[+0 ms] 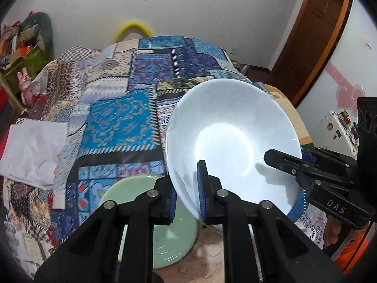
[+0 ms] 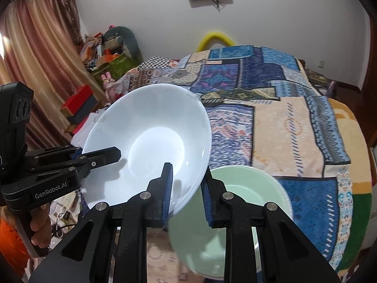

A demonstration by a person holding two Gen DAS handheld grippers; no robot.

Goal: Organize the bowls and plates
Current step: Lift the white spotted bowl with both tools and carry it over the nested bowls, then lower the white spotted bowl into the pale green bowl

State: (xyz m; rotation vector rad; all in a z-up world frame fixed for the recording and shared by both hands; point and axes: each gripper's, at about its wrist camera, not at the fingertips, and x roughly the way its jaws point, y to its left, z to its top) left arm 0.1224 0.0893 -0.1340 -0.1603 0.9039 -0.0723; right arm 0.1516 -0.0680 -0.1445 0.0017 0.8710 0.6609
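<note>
Both grippers, left (image 1: 187, 188) and right (image 2: 187, 188), clamp opposite rims of the tilted white bowl (image 1: 232, 141), held clear above the green bowl (image 1: 165, 224), patterned bedspread (image 1: 122, 122) lying open beyond.

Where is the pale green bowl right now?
The pale green bowl sits low on the patterned bedspread, just beneath the tilted white bowl both grippers hold; it shows lower left of centre in the left wrist view.
</note>
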